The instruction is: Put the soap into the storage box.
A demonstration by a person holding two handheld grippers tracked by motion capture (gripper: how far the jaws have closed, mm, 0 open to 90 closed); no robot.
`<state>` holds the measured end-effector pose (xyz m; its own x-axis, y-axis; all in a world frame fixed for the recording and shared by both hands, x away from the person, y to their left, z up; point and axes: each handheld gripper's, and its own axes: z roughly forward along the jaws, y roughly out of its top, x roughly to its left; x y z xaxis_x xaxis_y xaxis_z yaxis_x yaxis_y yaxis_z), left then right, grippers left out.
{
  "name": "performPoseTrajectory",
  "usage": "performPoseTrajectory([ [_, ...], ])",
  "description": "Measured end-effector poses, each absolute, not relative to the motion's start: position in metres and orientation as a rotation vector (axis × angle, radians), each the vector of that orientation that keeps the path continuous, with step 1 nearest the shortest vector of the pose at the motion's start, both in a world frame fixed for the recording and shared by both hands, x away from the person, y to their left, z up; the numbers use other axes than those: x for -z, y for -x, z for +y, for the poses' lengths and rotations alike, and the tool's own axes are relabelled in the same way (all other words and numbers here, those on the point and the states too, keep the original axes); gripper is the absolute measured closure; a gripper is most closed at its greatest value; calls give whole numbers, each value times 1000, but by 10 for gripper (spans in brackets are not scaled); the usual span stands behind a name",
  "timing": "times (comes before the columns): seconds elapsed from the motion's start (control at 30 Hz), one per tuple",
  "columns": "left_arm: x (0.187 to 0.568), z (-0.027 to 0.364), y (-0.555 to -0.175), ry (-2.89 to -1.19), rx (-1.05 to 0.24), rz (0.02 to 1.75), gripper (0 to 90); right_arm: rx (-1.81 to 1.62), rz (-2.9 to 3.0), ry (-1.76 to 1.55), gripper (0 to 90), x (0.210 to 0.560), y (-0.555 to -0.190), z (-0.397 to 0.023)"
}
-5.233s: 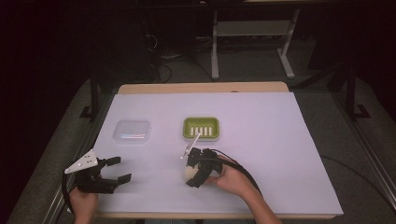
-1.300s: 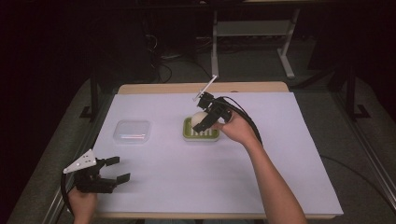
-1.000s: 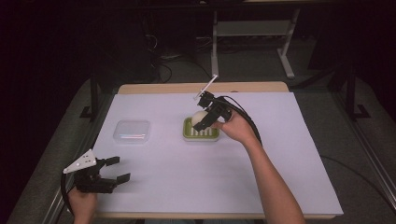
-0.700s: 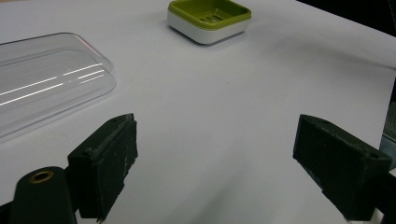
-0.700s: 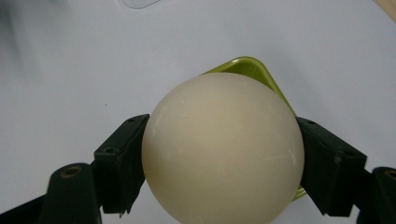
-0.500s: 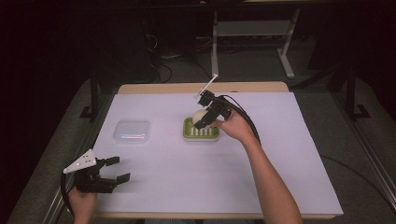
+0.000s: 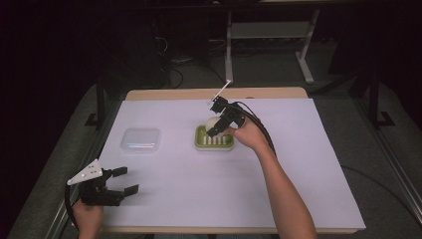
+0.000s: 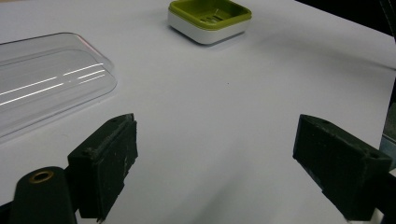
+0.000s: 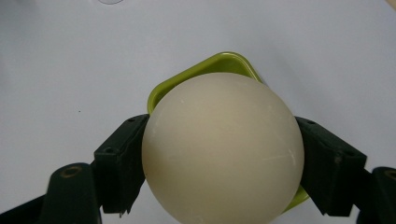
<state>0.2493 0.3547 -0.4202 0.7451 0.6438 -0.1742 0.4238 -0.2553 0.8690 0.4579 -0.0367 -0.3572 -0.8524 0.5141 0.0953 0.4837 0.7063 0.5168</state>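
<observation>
Right gripper (image 7: 213, 124) clamped on a cream ball (image 9: 223, 149)
Hovering over the green dish (image 7: 214, 139) (left gripper (image 7: 122, 180) gaping wide near the table (image 7: 308, 164) edge).

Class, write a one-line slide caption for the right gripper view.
The right tongs grip a cream ball directly above a green dish on the white table.

My table sheet (image 7: 174, 169) brightly lit from overhead, surroundings near black. Glare streaks on clear lid (image 8: 46, 79). My jaw views sharp, shadows soft.
</observation>
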Motion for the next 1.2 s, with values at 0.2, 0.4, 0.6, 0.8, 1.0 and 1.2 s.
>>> performPoseTrajectory([
  [0.2, 420, 354, -249, -1889, -260, 821, 132, -837, 2846, -841, 232, 361, -462, -36],
  [0.4, 420, 354, -249, -1887, -258, 823, 132, -827, 2845, -868, 232, 365, -464, -35],
  [0.6, 420, 354, -249, -1888, -260, 821, 132, -813, 2848, -867, 232, 369, -467, -33],
  [0.8, 420, 354, -249, -1886, -258, 823, 132, -800, 2854, -880, 232, 374, -469, -31],
  [1.0, 420, 355, -249, -1886, -259, 824, 132, -794, 2861, -882, 232, 379, -471, -29],
  [1.2, 420, 355, -249, -1885, -260, 822, 132, -783, 2871, -889, 232, 383, -472, -27],
])
